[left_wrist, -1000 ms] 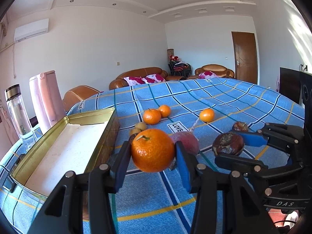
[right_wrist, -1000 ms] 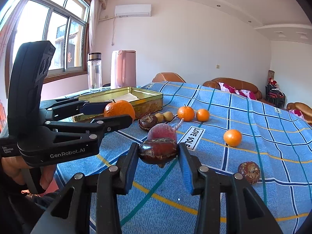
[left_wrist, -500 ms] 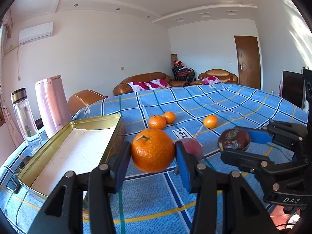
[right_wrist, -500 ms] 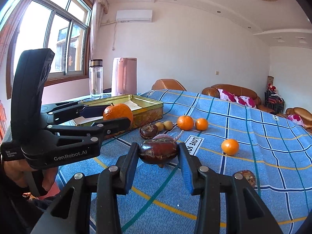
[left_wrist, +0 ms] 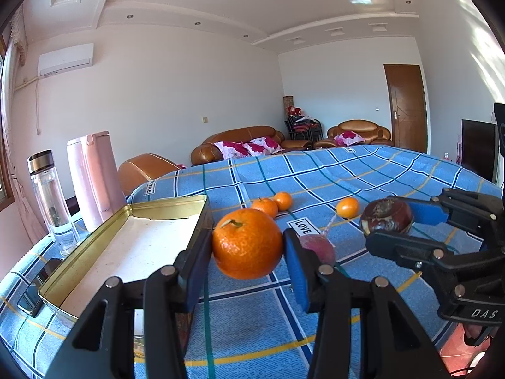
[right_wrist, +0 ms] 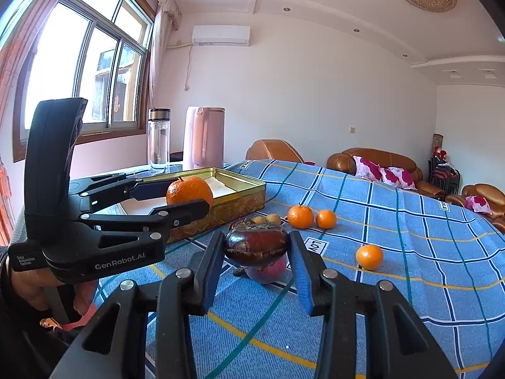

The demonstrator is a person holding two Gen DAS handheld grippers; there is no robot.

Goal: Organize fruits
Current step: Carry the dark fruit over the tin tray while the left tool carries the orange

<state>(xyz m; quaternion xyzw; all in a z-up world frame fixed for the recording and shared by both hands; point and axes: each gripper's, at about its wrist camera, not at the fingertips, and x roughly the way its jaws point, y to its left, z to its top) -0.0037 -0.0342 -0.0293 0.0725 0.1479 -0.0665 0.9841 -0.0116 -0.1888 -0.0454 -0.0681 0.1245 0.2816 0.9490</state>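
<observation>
Above a blue checked cloth (left_wrist: 363, 170) whose tags read "LOVE", the left gripper (left_wrist: 247, 249), marked "GenRobot.AI", clamps a large orange (left_wrist: 247, 243) beside the gold tin (left_wrist: 172, 203), while the right gripper (right_wrist: 256, 246), lettered "DAS", grips a dark brown fruit (right_wrist: 256, 243).

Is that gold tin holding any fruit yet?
Empty of fruit. The gold tin shows only its pale bare bottom; its near corner is hidden behind the left gripper.
</observation>
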